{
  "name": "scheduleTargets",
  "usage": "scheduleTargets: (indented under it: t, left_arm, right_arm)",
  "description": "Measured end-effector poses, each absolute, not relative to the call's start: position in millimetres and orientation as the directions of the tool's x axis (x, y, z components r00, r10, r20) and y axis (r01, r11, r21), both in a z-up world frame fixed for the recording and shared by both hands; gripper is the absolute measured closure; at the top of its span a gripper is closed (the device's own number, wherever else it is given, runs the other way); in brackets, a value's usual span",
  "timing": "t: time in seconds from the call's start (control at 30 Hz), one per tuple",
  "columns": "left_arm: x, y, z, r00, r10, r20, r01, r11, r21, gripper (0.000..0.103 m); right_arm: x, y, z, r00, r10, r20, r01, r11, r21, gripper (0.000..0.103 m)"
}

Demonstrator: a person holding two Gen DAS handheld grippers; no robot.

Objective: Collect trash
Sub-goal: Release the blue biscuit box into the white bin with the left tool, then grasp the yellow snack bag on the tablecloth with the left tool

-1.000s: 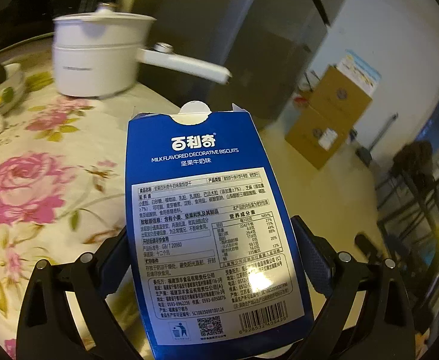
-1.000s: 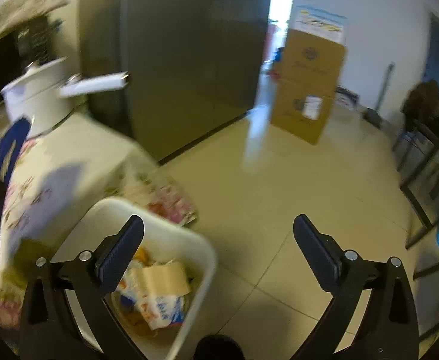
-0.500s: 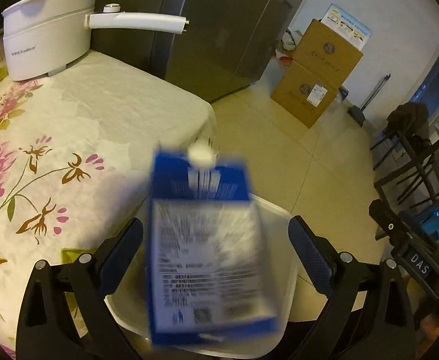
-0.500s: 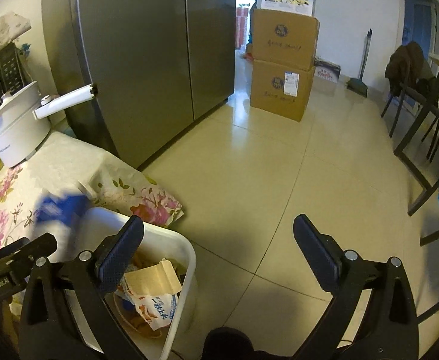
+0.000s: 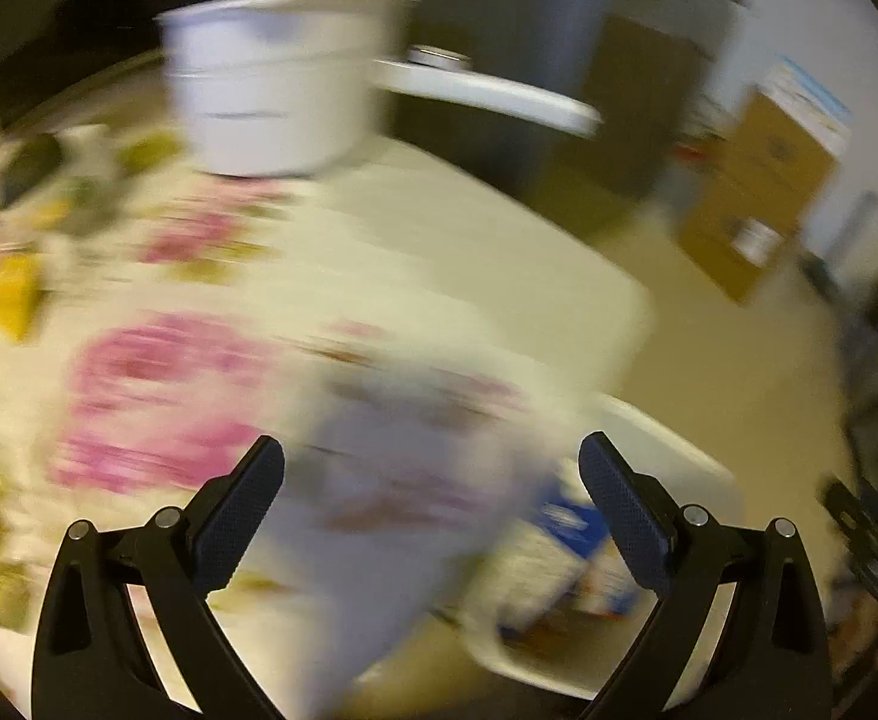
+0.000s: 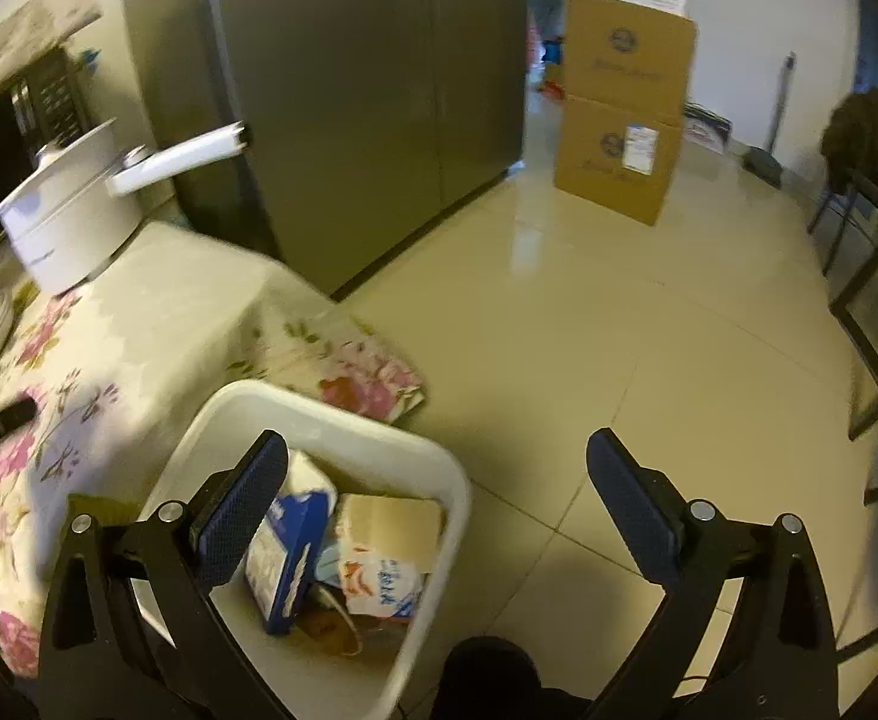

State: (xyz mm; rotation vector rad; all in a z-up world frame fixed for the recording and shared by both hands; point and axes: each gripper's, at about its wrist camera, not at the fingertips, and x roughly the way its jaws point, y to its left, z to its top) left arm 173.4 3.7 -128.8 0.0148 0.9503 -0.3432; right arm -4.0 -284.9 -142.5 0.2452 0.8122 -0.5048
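My left gripper (image 5: 432, 495) is black with silver screws. My right gripper (image 6: 437, 492) matches, its pads (image 6: 241, 507) textured dark blue.

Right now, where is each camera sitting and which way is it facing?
Left wrist: on the left gripper, over the blurred floral tablecloth, facing the white lidded saucepan; its open dark fingers show.
Right wrist: on the right gripper, looking down at the white plastic trash bin holding the blue biscuit box; open fingers show, plus a dark shape at the bottom edge.
Shared: saucepan, tablecloth, bin, brown cardboard boxes.
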Motion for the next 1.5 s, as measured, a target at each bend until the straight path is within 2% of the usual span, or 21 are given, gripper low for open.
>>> scheduleTargets:
  t: [0.2,0.3,0.37,0.6,0.7,0.8,0.93,1.07,1.17,1.37,1.5]
  left_arm:
    - [235.2,126.1,-140.6,0.635,0.065,-0.770,-0.043,0.998,0.049,0.007]
    - [264.6,168.4,-153.0,0.652,0.179,-0.737,-0.136,0.984,0.118,0.007]
    - [279.2,185.8,-161.0,0.646,0.204,-0.735,-0.159,0.978,0.132,0.007]
    - [316.7,205.1,-182.1,0.632,0.244,-0.735,-0.151,0.970,0.192,0.011]
    - [326.4,208.1,-190.7,0.615,0.235,-0.753,-0.138,0.972,0.191,0.016]
    - [333.4,210.6,-192.1,0.612,0.216,-0.761,-0.120,0.976,0.181,0.026]
    - [339.3,214.7,-194.4,0.609,0.206,-0.766,-0.100,0.978,0.184,0.051]
    - [337.2,227.3,-191.5,0.630,0.164,-0.759,-0.114,0.986,0.119,0.076]
    - [327.8,227.2,-186.5,0.652,0.154,-0.742,-0.102,0.988,0.115,0.088]
    - [306.0,242.4,-163.3,0.661,0.116,-0.742,-0.134,0.990,0.035,0.092]
    - [281.5,255.4,-134.4,0.682,0.110,-0.723,-0.166,0.986,-0.007,0.093]
  right_arm:
    - [15.2,-256.4,-152.2,0.575,-0.292,-0.765,0.436,0.900,-0.015,0.007]
    - [22.7,-245.4,-153.3,0.581,-0.296,-0.758,0.411,0.911,-0.041,0.007]
    - [27.9,-238.3,-153.3,0.587,-0.301,-0.751,0.399,0.915,-0.055,0.007]
    - [49.5,-214.8,-163.0,0.576,-0.304,-0.758,0.340,0.933,-0.116,0.007]
    - [55.2,-207.2,-166.8,0.572,-0.302,-0.763,0.320,0.938,-0.132,0.007]
    - [60.8,-199.8,-169.3,0.573,-0.300,-0.762,0.301,0.943,-0.144,0.007]
    - [65.2,-191.8,-172.6,0.573,-0.298,-0.763,0.279,0.947,-0.160,0.007]
    - [68.5,-184.3,-173.4,0.581,-0.292,-0.759,0.261,0.951,-0.166,0.007]
    - [73.8,-173.1,-172.0,0.598,-0.253,-0.760,0.219,0.964,-0.149,0.007]
    - [108.0,-116.2,-163.4,0.651,-0.144,-0.745,0.026,0.986,-0.167,0.007]
    - [157.3,-49.3,-141.3,0.702,-0.021,-0.712,-0.113,0.984,-0.141,0.007]
